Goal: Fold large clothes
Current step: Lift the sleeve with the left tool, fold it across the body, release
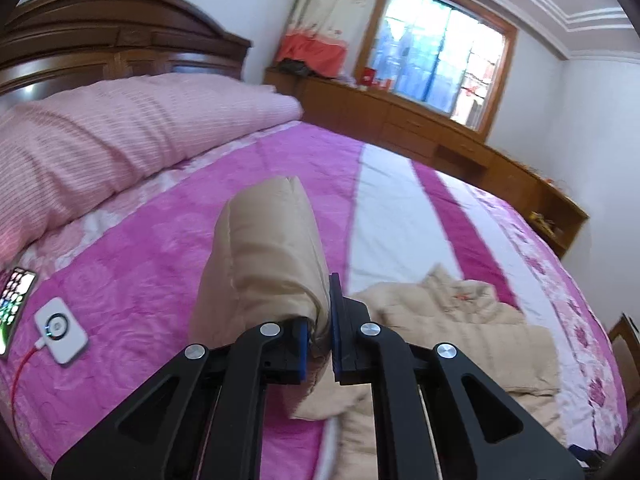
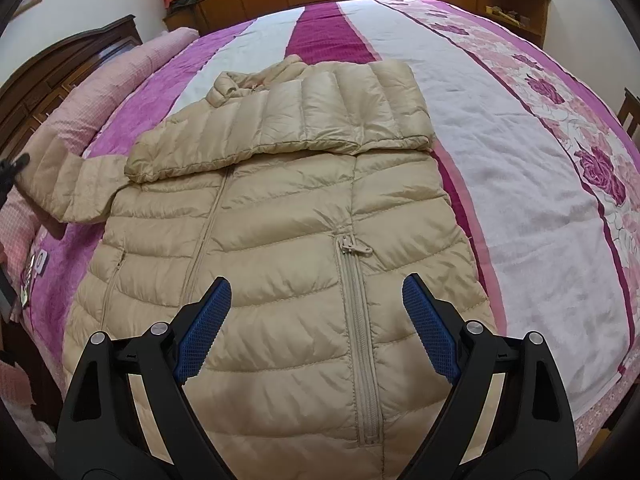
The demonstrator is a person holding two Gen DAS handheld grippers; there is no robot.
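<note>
A beige quilted down jacket lies front up on the bed. Its right sleeve is folded across the chest. My left gripper is shut on the cuff of the left sleeve and holds it lifted above the bed; the lifted sleeve also shows at the left edge of the right wrist view. The jacket body shows in the left wrist view. My right gripper is open and empty, hovering over the jacket's lower front near a pocket zip.
The bed has a pink, magenta and white floral cover. A rolled pink quilt lies along the wooden headboard. A phone and a white power bank lie at the bed's left. Wooden cabinets run under the window.
</note>
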